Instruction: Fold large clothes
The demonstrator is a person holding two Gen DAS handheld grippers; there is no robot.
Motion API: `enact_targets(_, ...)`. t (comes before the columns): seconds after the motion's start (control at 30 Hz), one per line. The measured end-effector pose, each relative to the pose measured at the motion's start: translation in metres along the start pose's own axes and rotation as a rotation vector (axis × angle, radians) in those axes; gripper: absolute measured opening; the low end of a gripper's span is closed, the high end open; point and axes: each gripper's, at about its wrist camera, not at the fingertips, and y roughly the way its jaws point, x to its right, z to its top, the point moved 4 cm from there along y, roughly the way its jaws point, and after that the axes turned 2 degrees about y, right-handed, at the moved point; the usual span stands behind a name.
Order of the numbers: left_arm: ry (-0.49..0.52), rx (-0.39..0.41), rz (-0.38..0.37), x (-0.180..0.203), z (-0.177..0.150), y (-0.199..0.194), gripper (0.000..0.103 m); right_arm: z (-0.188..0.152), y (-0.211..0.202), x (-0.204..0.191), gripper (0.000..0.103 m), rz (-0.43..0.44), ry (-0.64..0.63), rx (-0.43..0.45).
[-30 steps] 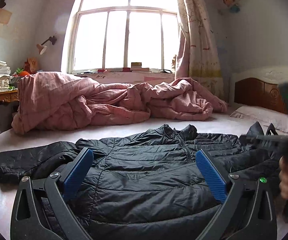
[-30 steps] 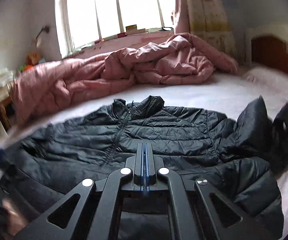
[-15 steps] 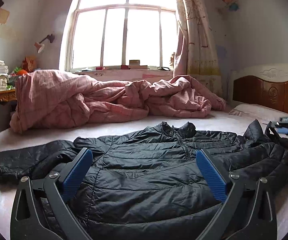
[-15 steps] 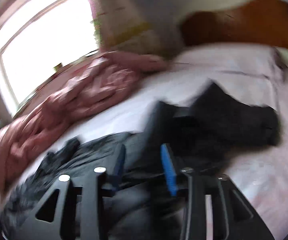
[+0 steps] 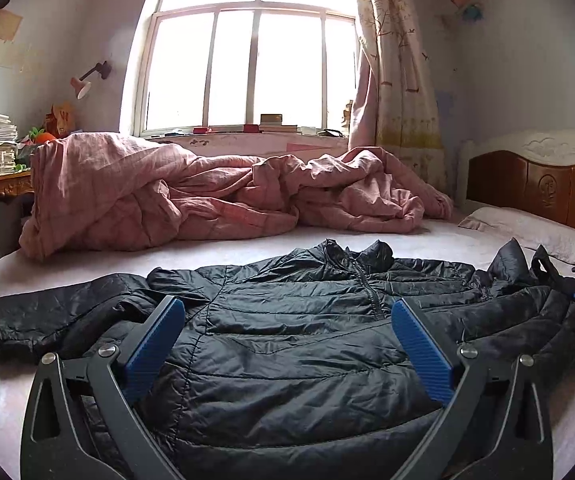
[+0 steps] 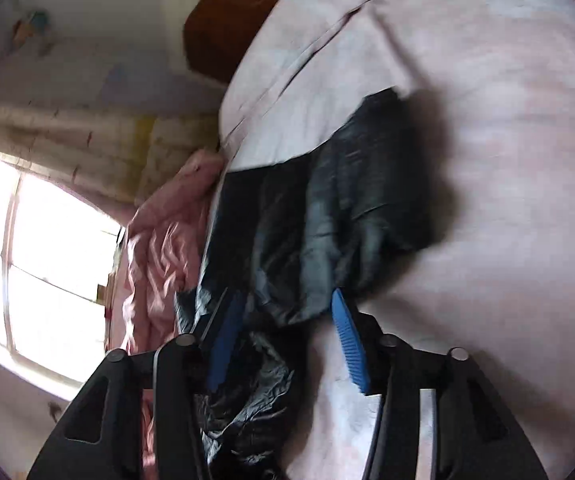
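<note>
The bed (image 5: pixel 271 246) fills the room below the window, with a pink quilt (image 5: pixel 207 196) heaped along its far side and a pillow (image 5: pixel 527 230) by the wooden headboard (image 5: pixel 543 188). The black puffer jacket (image 5: pixel 287 344) lies spread front-up on the sheet in the near half of the bed, collar toward the quilt, zip running down the middle. One sleeve (image 5: pixel 39 316) stretches flat to the left; the other sleeve (image 6: pixel 363 196) is bunched and partly doubled over at the right edge, near the pillow.

The left gripper (image 5: pixel 287 344) hangs just over the jacket's body with its jaws wide apart and nothing between them. The right gripper (image 6: pixel 287 328) is rolled on its side over the bunched sleeve; its jaws are opening, with rumpled black cloth lying between the blue pads (image 6: pixel 349 344) but no pinch visible. This view is blurred, so contact is hard to judge.

The step in hand looks like taking the right sleeve to fold it across the chest. To do it well, the jaws should close on the cuff end or a single layer, not on the whole wad. The sleeve then wants lifting enough to unfurl before it is laid flat. The left gripper could press down on the body so the slick cloth does not slide along.
</note>
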Motion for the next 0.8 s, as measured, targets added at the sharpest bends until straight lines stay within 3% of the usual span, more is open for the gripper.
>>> enact_targets(0.1,-0.004,-0.007,0.006,-0.001,-0.001,0.001,0.103,0.002,0.006,0.003,0.053,-0.027,0.013,-0.001)
enact_targets(0.17,-0.010,-0.013,0.008,-0.001,-0.001,0.002,0.103,0.003,0.008,0.001,0.053,-0.022,-0.012,0.037)
enact_targets(0.27,-0.023,-0.012,0.008,-0.005,-0.001,0.002,0.103,0.006,0.020,-0.003,0.053,-0.086,-0.072,0.099)
enact_targets(0.37,-0.028,-0.013,0.009,-0.007,-0.001,0.001,0.103,0.003,0.018,-0.004,0.046,-0.132,-0.128,0.125)
enact_targets(0.5,-0.027,-0.011,0.010,-0.007,-0.001,0.001,0.103,0.000,0.027,0.000,0.004,-0.259,-0.186,0.149)
enact_targets(0.7,-0.023,-0.002,0.012,-0.007,0.001,-0.001,0.103,-0.007,0.008,-0.016,0.001,-0.020,-0.211,0.077)
enact_targets(0.8,-0.018,-0.004,0.011,-0.006,0.001,-0.002,0.103,-0.021,-0.007,-0.044,0.001,0.247,-0.238,-0.027)
